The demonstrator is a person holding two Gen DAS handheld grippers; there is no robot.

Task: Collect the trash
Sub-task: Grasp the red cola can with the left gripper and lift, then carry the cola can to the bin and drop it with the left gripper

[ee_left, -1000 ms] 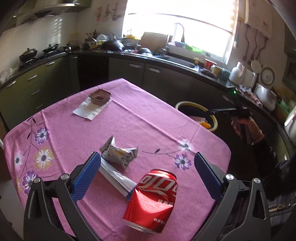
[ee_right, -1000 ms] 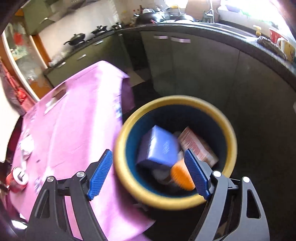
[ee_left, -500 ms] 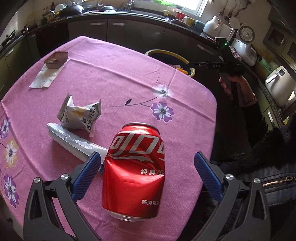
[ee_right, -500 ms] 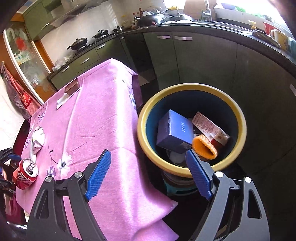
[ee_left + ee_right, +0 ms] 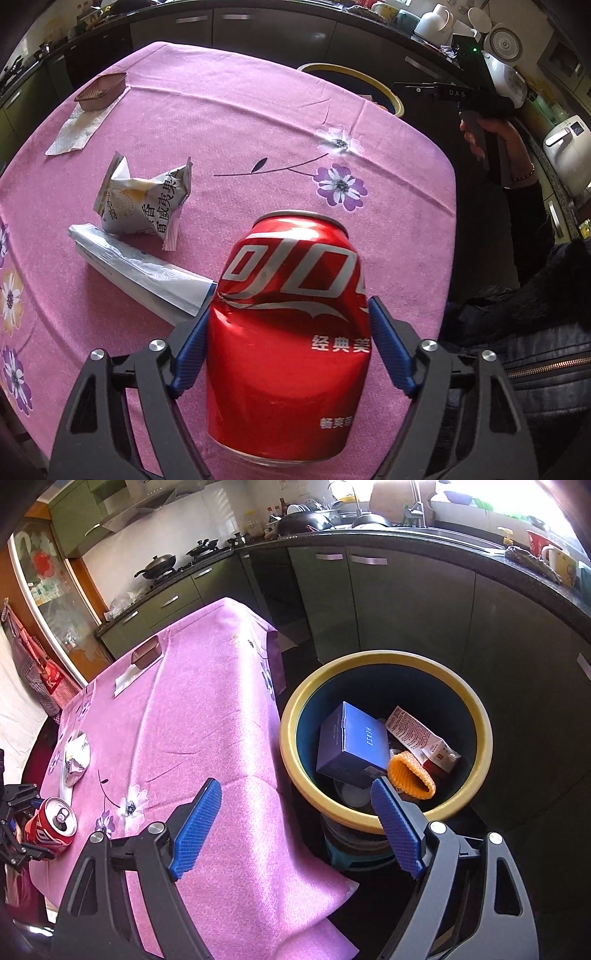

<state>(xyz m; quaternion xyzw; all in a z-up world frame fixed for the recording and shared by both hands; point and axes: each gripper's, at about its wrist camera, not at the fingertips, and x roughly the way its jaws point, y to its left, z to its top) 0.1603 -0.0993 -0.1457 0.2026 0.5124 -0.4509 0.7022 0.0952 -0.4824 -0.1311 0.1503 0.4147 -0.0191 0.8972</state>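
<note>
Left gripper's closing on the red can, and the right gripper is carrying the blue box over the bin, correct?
Not quite. The right gripper carries nothing: in the right wrist view its jaws are open and the blue box already lies in the bin. The left gripper, just closing, brackets the red can.

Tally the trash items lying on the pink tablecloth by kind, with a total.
Red soda can: 1
Crumpled snack wrapper: 1
Long silver packet: 1
Brown foil tray: 1
Paper napkin: 1
Total: 5
</note>
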